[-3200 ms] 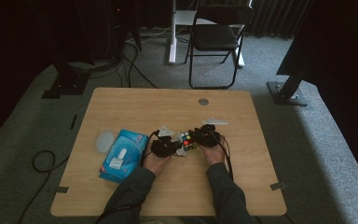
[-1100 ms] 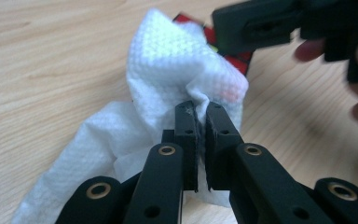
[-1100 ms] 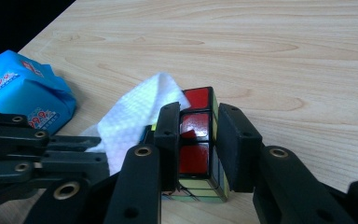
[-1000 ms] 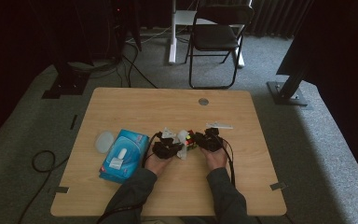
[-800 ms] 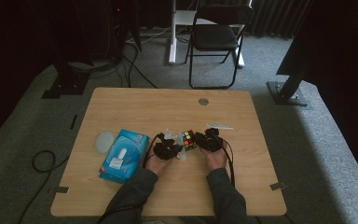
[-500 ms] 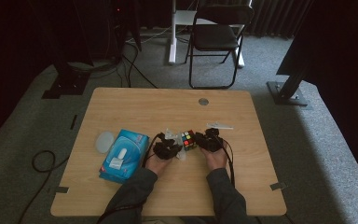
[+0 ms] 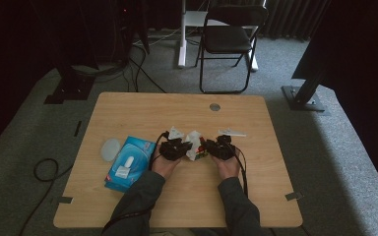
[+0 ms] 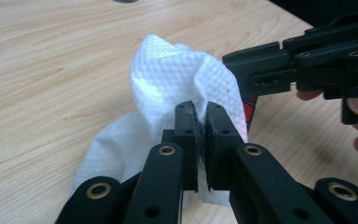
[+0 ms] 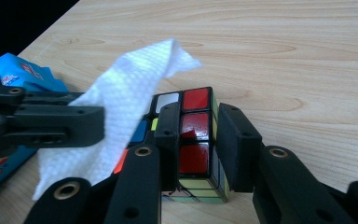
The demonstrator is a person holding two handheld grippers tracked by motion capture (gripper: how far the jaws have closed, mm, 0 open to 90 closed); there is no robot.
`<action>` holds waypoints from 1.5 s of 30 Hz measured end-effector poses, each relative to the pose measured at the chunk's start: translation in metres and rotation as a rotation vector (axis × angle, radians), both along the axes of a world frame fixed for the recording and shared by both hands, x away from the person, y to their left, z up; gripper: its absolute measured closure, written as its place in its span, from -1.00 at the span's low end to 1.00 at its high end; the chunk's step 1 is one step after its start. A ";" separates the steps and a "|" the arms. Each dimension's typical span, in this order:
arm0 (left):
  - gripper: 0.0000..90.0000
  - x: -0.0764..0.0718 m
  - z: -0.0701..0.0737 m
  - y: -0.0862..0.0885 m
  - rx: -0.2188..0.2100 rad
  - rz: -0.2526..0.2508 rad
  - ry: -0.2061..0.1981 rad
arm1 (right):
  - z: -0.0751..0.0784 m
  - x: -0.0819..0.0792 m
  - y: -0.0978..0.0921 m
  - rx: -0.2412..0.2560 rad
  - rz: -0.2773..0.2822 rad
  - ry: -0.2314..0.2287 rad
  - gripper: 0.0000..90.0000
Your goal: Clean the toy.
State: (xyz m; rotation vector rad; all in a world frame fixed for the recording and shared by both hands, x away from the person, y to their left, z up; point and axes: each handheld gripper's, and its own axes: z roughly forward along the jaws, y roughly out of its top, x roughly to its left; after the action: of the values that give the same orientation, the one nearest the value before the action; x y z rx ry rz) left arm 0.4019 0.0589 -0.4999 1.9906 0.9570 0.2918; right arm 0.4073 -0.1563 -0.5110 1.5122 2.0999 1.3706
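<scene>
A colour-sticker puzzle cube [image 9: 196, 99] rests on the wooden table [image 7: 275, 172], and my right gripper [image 9: 200, 112] is shut on it with one jaw on each side. My left gripper [image 8: 199, 109] is shut on a white embossed tissue [image 8: 177, 74]. The tissue [image 9: 121, 93] drapes against the cube's left face. A sliver of red cube [image 8: 249, 112] peeks out behind it. In the high view the left gripper [image 7: 184, 147] and right gripper [image 7: 209, 146] face each other at the table's middle, with the tissue [image 7: 194, 142] between them.
A blue tissue pack [image 7: 130, 162] lies left of my hands, with a round clear lid [image 7: 110, 149] beside it. A second crumpled tissue [image 7: 175, 132] and a flat white piece [image 7: 231, 132] sit just behind the grippers. A chair [image 7: 229, 39] stands beyond the table.
The left gripper has brought the tissue rightwards onto the cube, which lay bare between the grippers half a second ago. The right gripper has stayed on the cube.
</scene>
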 end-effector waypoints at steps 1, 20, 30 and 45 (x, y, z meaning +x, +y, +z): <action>0.91 0.001 -0.001 -0.001 0.002 -0.003 0.005 | 0.000 0.000 0.000 0.000 0.000 0.000 0.57; 0.91 0.005 -0.039 -0.004 0.100 0.015 0.085 | 0.000 -0.001 0.000 -0.002 -0.004 0.000 0.57; 0.90 0.010 -0.024 0.014 0.023 0.064 0.080 | 0.000 0.000 0.000 -0.001 -0.004 -0.001 0.57; 0.90 0.019 -0.019 0.007 0.027 0.033 0.078 | 0.000 0.000 0.000 0.001 -0.002 0.001 0.57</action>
State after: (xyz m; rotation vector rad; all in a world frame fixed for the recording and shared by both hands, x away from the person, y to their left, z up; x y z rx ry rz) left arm 0.4206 0.0658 -0.5191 2.0252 1.0403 0.2482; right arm 0.4070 -0.1559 -0.5110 1.5154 2.0976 1.3705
